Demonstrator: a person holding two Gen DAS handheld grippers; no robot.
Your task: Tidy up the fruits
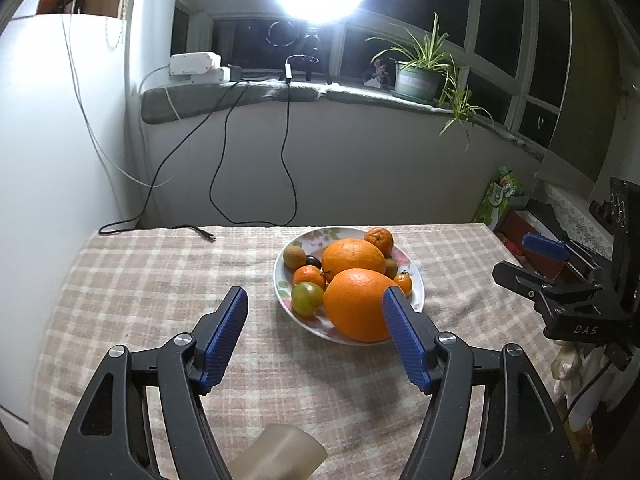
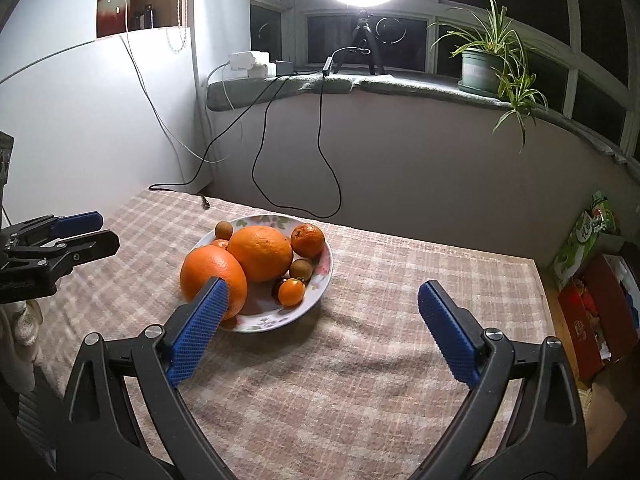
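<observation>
A floral plate sits on the checked tablecloth, toward the far middle of the table, and it holds all the fruit. Two large oranges fill most of it: the near orange and the far orange touch each other. A tangerine rests at the far rim, another small tangerine lies to the left, and a greenish fruit sits at the near left edge. A brown round fruit is at the far left, with a dark small fruit beside it. A small orange fruit lies on the right side.

The left gripper stands released, nothing between its blue pads. The right gripper also gapes wide and empty, near the plate.
</observation>
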